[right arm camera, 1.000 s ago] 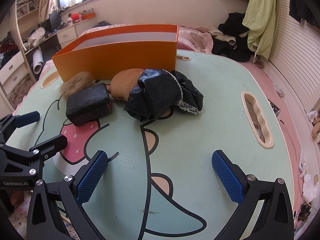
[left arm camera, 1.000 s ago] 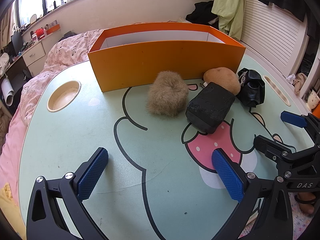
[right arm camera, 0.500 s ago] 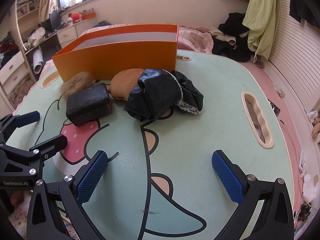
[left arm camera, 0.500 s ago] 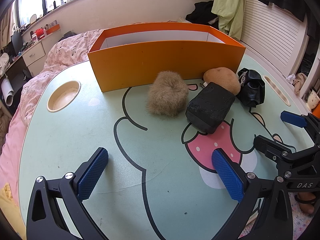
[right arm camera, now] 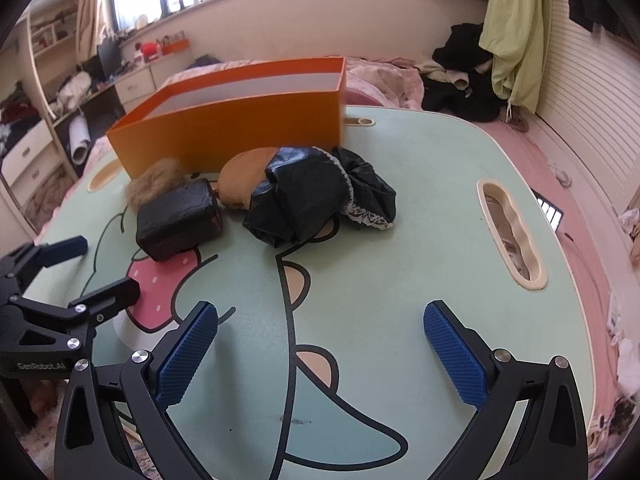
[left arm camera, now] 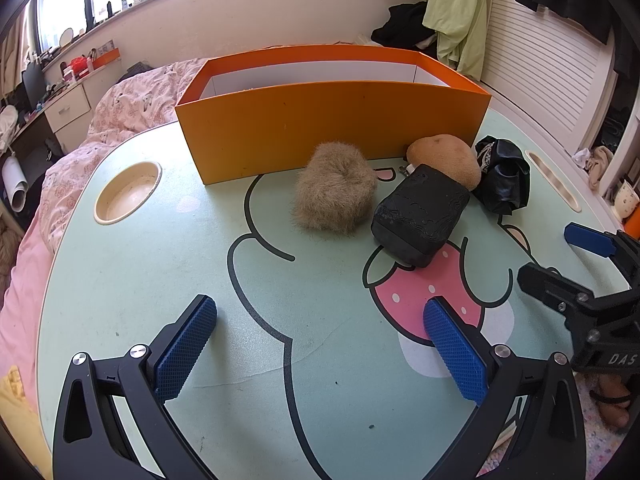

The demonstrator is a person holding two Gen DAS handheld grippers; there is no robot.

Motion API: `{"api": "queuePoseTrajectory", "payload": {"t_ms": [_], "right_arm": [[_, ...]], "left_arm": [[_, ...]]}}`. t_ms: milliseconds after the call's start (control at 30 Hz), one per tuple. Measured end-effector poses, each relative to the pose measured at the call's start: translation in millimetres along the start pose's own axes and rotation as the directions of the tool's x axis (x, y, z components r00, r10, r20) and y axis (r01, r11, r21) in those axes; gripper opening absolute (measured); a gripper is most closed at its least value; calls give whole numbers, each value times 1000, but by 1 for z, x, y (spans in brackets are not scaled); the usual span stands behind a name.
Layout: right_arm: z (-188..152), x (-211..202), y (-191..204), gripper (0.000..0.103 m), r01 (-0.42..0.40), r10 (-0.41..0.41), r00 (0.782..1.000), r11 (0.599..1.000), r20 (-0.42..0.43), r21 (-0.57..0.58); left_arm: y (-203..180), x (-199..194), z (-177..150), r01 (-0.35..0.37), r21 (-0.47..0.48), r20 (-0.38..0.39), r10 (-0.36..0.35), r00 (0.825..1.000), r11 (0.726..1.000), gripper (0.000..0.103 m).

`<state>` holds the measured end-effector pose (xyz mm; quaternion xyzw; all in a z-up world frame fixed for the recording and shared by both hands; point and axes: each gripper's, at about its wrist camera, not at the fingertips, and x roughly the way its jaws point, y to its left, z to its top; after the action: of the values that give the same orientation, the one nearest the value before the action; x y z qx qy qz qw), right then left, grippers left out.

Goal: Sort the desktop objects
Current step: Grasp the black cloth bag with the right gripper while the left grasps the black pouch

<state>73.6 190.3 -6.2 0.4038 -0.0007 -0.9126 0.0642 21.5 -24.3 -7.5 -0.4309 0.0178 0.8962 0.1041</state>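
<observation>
An orange box point(left arm camera: 328, 120) point(right arm camera: 240, 124) stands at the back of the green cartoon table point(left arm camera: 160, 264). In front of it lie a furry beige ball point(left arm camera: 334, 190) point(right arm camera: 154, 180), a black textured pouch point(left arm camera: 420, 212) point(right arm camera: 178, 218), a tan round cushion point(left arm camera: 444, 152) point(right arm camera: 240, 178) and a crumpled black cloth with lace trim point(left arm camera: 502, 176) point(right arm camera: 316, 192). My left gripper point(left arm camera: 320, 344) hovers open near the table's front, well short of the pouch. My right gripper point(right arm camera: 320, 344) is open over the table to the right, also holding nothing.
A round cup recess point(left arm camera: 128, 192) sits at the table's left, a long slot point(right arm camera: 512, 232) at its right. A bed with pink bedding point(left arm camera: 120, 112) lies behind the table. Clothes hang at the back right point(right arm camera: 508, 32).
</observation>
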Motion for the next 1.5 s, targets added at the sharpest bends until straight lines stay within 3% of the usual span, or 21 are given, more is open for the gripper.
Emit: {"api": "queuePoseTrajectory", "payload": {"t_ms": [267, 400, 533, 667, 700, 767, 867, 1000, 1133, 1267, 1333, 1400, 1500], "right_arm": [[23, -3, -26, 72, -112, 111, 994, 979, 17, 171], [41, -7, -18, 72, -137, 131, 990, 976, 47, 171], [65, -1, -4, 72, -73, 63, 995, 989, 82, 126], [82, 22, -4, 73, -11, 8, 1000, 989, 24, 148], [82, 28, -5, 72, -7, 7, 1000, 988, 1, 155], [77, 35, -8, 55, -25, 31, 999, 986, -33, 163], [66, 25, -7, 43, -26, 28, 1000, 990, -8, 138], [48, 5, -6, 38, -50, 48, 999, 993, 22, 110], [27, -10, -5, 38, -65, 59, 996, 994, 60, 88], [17, -17, -6, 39, -80, 73, 994, 994, 87, 81], [16, -17, -7, 39, -91, 83, 992, 992, 90, 93], [17, -15, -10, 39, -102, 93, 992, 989, 88, 106], [16, -15, -12, 40, -109, 99, 991, 987, 88, 116]], "left_arm": [[-1, -1, 0, 0, 0, 0, 0, 1000, 1000, 103], [-1, -1, 0, 0, -1, 0, 0, 1000, 1000, 103], [-1, -1, 0, 0, -1, 0, 0, 1000, 1000, 103], [0, -1, 0, 1, -1, -1, -1, 1000, 1000, 103], [0, -1, 0, 1, -1, -1, -1, 1000, 1000, 103], [-1, -1, 0, 0, -1, -1, 0, 1000, 1000, 103], [0, -1, 0, 1, -2, -1, -1, 1000, 1000, 103], [-2, -3, 0, 17, -2, 6, -17, 1000, 1000, 103], [-12, -20, 6, 92, 37, 83, -95, 992, 995, 103], [-26, -24, 21, 169, 101, 110, -180, 978, 980, 103], [-30, -18, 32, 193, 113, 109, -205, 973, 975, 94], [-33, -10, 44, 233, 119, 87, -244, 966, 965, 74], [-43, -4, 57, 272, 145, 61, -283, 957, 951, 65]]}}
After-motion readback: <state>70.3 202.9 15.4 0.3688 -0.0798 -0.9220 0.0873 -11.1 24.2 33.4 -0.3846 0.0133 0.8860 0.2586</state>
